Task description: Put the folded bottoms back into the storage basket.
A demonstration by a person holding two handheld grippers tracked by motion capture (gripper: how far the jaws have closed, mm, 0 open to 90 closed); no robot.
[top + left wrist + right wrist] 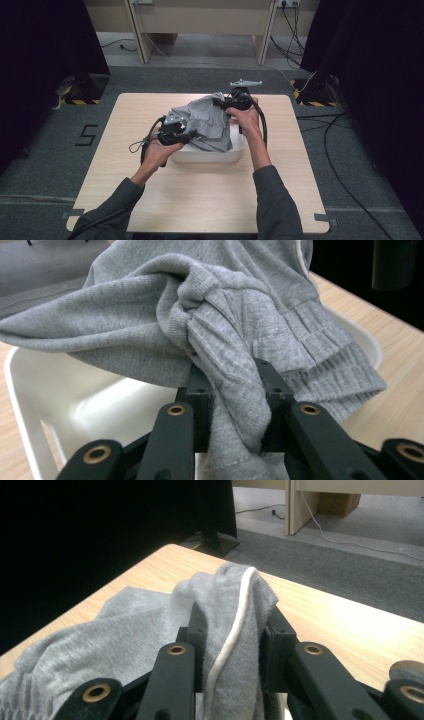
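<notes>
High view: both grippers pinch grey garment (205,122) edges above white tub (210,154).

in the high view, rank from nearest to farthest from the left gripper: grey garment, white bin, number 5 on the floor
1. grey garment: clamped in the left gripper itself.
2. white bin: directly under and beside it on the table.
3. number 5: on the floor, off the table's left edge.

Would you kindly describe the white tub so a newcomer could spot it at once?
On the wooden table, look near the middle, between the person's two hands. The tub is a shallow white rectangular basin with rounded corners, sitting under the grey garment that both grippers hold; it is the one white, rigid thing there.
</notes>
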